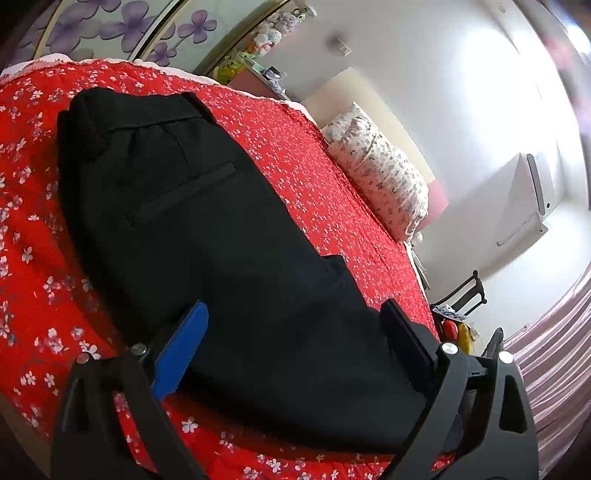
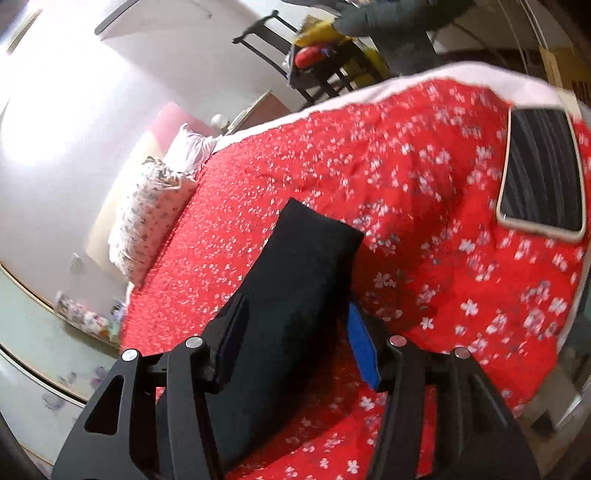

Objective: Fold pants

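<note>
Black pants (image 1: 192, 206) lie on a red flowered bedspread (image 1: 317, 177), waistband at the far upper left and legs running toward me. My left gripper (image 1: 295, 306) stands open and wide over the near part of the cloth, its blue pad (image 1: 184, 347) on one side and its black finger (image 1: 406, 339) on the other. In the right wrist view, the pants leg (image 2: 295, 280) fills the gap between the fingers and its end sticks out ahead over the bedspread (image 2: 424, 177). My right gripper (image 2: 295, 302) is shut on the leg.
A phone (image 2: 543, 173) lies on the bed at the right. A patterned pillow (image 1: 380, 173) (image 2: 147, 218) sits by the wall. Beyond the bed's edge are a dark chair (image 2: 280, 40) loaded with things and a person's dark sleeve (image 2: 388, 18).
</note>
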A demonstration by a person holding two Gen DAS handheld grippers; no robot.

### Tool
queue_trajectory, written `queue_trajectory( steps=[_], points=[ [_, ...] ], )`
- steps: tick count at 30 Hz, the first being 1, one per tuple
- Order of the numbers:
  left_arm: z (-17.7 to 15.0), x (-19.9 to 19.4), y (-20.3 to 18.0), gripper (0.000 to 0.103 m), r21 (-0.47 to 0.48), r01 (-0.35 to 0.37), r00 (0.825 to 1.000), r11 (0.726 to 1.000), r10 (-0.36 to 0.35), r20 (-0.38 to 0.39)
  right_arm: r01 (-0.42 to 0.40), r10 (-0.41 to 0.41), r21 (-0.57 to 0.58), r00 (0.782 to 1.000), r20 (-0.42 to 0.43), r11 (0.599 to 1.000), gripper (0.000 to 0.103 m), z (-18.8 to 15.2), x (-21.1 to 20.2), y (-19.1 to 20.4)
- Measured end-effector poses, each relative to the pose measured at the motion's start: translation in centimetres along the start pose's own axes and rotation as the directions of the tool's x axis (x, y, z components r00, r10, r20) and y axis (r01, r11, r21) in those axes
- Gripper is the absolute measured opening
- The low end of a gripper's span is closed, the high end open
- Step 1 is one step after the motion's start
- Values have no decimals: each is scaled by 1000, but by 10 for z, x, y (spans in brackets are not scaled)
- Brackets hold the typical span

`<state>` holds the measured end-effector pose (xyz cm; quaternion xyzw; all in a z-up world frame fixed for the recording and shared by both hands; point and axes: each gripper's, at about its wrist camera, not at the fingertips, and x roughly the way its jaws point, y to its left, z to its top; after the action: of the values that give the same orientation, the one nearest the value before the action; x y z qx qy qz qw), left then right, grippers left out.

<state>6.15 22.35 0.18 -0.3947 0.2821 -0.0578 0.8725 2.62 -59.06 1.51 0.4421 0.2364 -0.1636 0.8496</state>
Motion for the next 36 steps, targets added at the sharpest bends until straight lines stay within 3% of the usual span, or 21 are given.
queue_trajectory(
  steps=[5, 8, 19, 25, 27, 31, 34, 36],
  points=[
    [0, 1, 0, 95, 4, 2, 1000, 1000, -2, -2, 39, -39, 26, 999, -17, 999, 55, 6, 9, 1],
    [0, 1, -1, 95, 4, 0, 1000, 1000, 0, -1, 175, -176, -30, 984, -16, 984, 57, 8, 12, 8],
    [0, 1, -1, 97, 1, 5, 1000, 1000, -5, -1, 91, -90, 16, 994, -57, 996, 63, 5, 5, 7],
    [3, 3, 3, 97, -9, 23, 1000, 1000, -23, -5, 101, -74, 199, 987, -140, 975, 62, -4, 22, -24],
    [3, 4, 4, 97, -9, 24, 1000, 1000, -24, -6, 102, -76, 207, 989, -129, 973, 57, -9, 23, -30],
    [3, 5, 5, 97, -8, 23, 1000, 1000, -23, -6, -11, 18, 182, 999, -36, 983, 52, -10, 15, -28],
    [3, 4, 5, 97, -7, 23, 1000, 1000, -23, -6, -7, 17, 214, 999, -44, 977, 46, -7, 21, -36],
    [3, 4, 5, 97, -8, 23, 1000, 1000, -23, -6, -29, 41, 266, 998, -37, 963, 31, -7, 26, -45]
  ],
)
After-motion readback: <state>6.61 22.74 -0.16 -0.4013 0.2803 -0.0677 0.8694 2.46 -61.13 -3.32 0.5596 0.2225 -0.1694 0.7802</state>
